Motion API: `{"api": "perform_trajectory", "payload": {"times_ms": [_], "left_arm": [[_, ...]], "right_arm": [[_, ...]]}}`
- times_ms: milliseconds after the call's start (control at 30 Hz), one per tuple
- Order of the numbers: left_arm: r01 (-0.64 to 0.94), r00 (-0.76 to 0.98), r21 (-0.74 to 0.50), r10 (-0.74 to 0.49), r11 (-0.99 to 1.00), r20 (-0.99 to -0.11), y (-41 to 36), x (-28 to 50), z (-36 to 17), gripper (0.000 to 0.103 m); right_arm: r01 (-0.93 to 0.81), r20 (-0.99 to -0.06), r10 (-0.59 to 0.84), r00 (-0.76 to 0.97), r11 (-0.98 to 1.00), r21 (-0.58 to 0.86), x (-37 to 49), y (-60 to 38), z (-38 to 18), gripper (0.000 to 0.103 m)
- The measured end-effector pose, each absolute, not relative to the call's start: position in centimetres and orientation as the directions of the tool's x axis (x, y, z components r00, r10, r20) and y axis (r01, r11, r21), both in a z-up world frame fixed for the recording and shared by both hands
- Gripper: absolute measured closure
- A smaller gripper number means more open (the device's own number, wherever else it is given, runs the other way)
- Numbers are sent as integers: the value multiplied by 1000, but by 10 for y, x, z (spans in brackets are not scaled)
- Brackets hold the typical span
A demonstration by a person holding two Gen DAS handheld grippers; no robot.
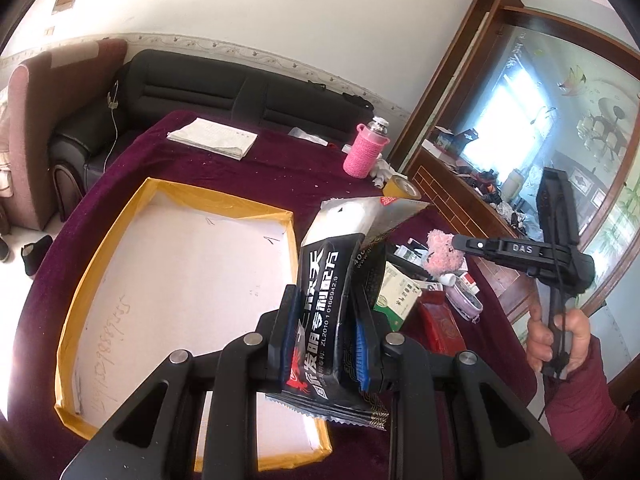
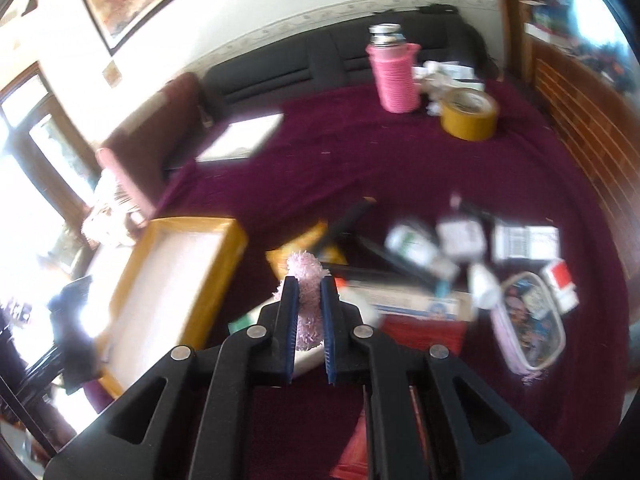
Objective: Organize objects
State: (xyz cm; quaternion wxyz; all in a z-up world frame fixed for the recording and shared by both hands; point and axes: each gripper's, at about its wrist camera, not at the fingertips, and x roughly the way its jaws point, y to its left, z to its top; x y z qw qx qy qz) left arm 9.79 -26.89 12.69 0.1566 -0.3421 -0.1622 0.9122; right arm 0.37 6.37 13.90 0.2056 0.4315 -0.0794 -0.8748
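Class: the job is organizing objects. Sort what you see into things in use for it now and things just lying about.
In use: left gripper clamping black packet; right gripper clamping pink fluffy toy; yellow-edged tray.

Lying about: pink-sleeved flask, tape roll, notebook.

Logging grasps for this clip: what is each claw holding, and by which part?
Left claw: the black foil packet, clamped across its lower half. Right claw: the fluffy pink item, gripped by its sides, its top poking out.

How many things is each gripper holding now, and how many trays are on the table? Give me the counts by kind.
Black foil packet, in the left gripper: 1
Pink fluffy toy, in the right gripper: 1
Yellow-rimmed tray: 1
Total: 3
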Motion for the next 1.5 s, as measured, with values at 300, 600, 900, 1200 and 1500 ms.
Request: {"api": "perform_trajectory", "payload": {"times_ms": [300, 600, 900, 1200, 1500], "left_arm": [[-21, -634, -433, 347, -901, -691, -290, 7, 83, 82], [73, -571, -501, 376, -862, -730, -302, -36, 43, 82], [121, -590, -544, 380, -830, -713, -311, -39, 41, 49], [95, -662, -494, 316, -864, -680, -310, 1, 84, 45], [-75, -655, -467, 397, -881, -643, -231, 44, 118, 37]], "right_arm": [[434, -747, -534, -396, -826, 360, -35, -71, 113, 94], [436, -827, -455, -331, -851, 294, -79, -138, 61, 94], [419, -835, -386, -393, -883, 211, -88, -134, 58, 89], [396, -745, -399, -534, -897, 197, -52, -83, 115, 89], [79, -448, -36, -893, -994, -77, 32, 54, 134, 2]]}}
